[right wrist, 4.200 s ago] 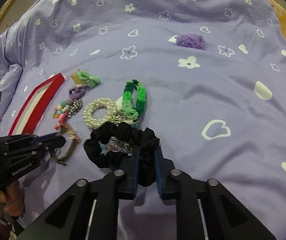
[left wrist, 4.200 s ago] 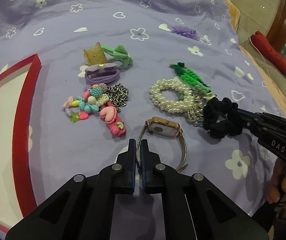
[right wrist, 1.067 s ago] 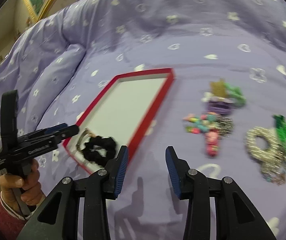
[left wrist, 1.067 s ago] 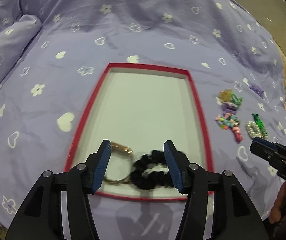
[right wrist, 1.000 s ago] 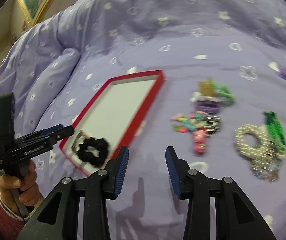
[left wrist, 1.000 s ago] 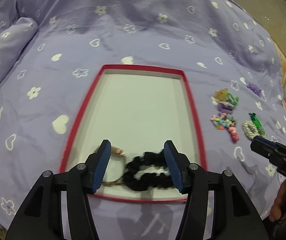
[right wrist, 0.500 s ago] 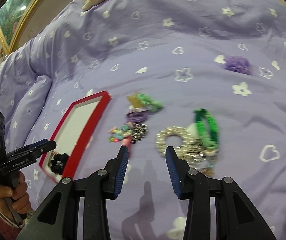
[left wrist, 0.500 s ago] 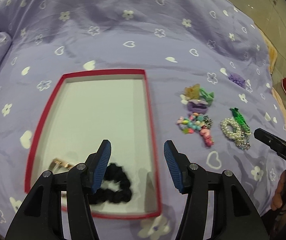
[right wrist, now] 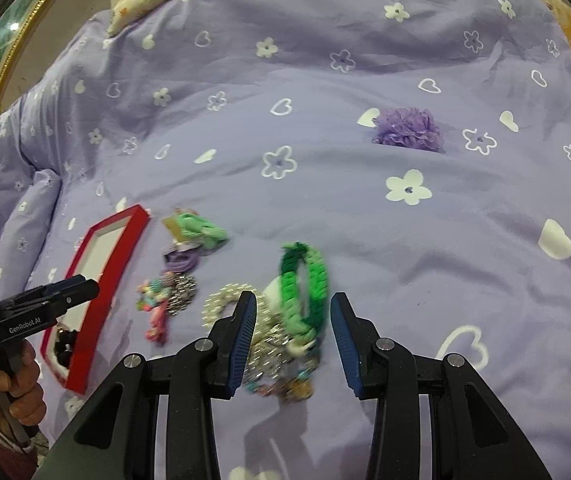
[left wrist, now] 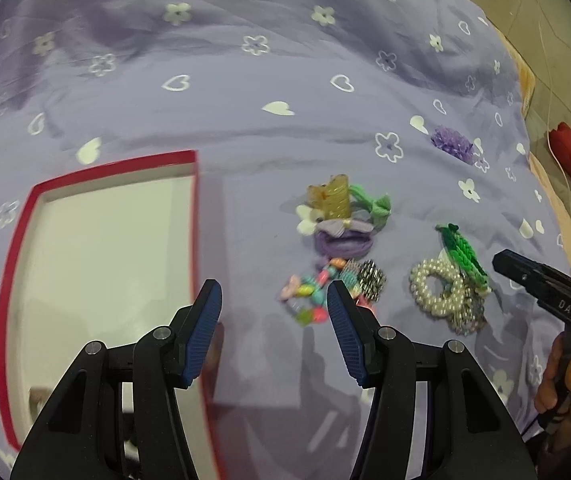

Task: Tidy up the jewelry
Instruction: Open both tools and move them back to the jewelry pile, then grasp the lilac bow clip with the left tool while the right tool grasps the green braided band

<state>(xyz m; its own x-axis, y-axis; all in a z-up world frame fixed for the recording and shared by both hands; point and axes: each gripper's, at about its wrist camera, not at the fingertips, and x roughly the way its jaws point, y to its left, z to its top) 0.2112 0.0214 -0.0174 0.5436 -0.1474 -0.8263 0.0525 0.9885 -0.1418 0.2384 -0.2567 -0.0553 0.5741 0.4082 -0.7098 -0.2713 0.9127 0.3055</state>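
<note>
Since the green braided bracelet [right wrist: 305,284] lies straight ahead between the spread fingers of the right gripper [right wrist: 290,330], long axis running away from it, that hand is nearer (left gripper [left wrist: 273,326], also spread, faces the bead cluster [left wrist: 309,300]).

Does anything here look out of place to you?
One piece does: a purple fabric flower lies alone on the bedspread, far from the bracelets and hair ties heaped near the red tray. The pearl bracelet and green braided band are tangled together.
</note>
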